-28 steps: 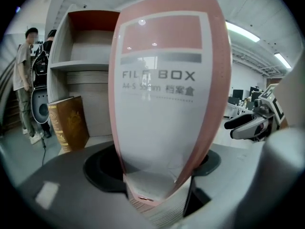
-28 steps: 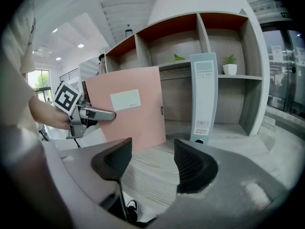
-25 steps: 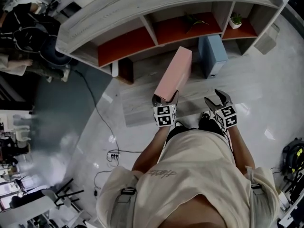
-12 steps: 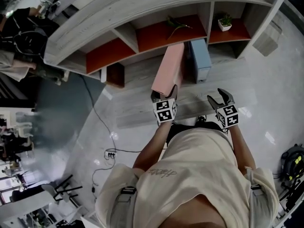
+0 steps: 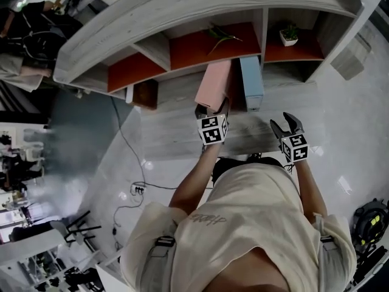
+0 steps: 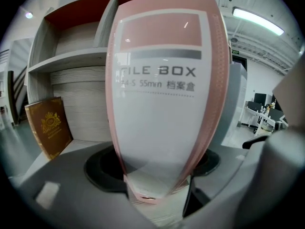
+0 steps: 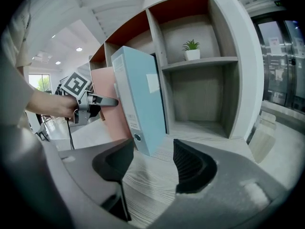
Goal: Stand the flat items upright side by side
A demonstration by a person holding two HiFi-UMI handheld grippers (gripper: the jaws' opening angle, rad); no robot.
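Your left gripper [image 5: 213, 111] is pinching the pink file box [image 5: 214, 85] by its near narrow edge, with the pads pressing on both sides of it. In the left gripper view the box's labelled spine is filling the middle of the frame and standing upright. Compared with a second ago, you are carrying it closer to the shelf unit [image 5: 152, 11]. Back then a clear gap was showing between it and the blue file box [image 5: 251, 81]; now the two are lying just beside each other, long sides parallel, with only a dark sliver between them. You cannot tell whether they are touching, nor whether the pink one is resting on the wooden platform [image 5: 176, 135] yet.

The blue file box is standing upright on that platform, in front of the shelf's lower openings, just as it was earlier.

Your right gripper [image 5: 285, 125] is hanging to the right of the blue box and short of it. Its jaws are spread with only bare platform between them, and they have just been closing a little.

The potted plant [image 5: 289, 35] is sitting in the right-hand shelf compartment, and a brown book [image 6: 50, 130] is leaning by the shelf's left end.
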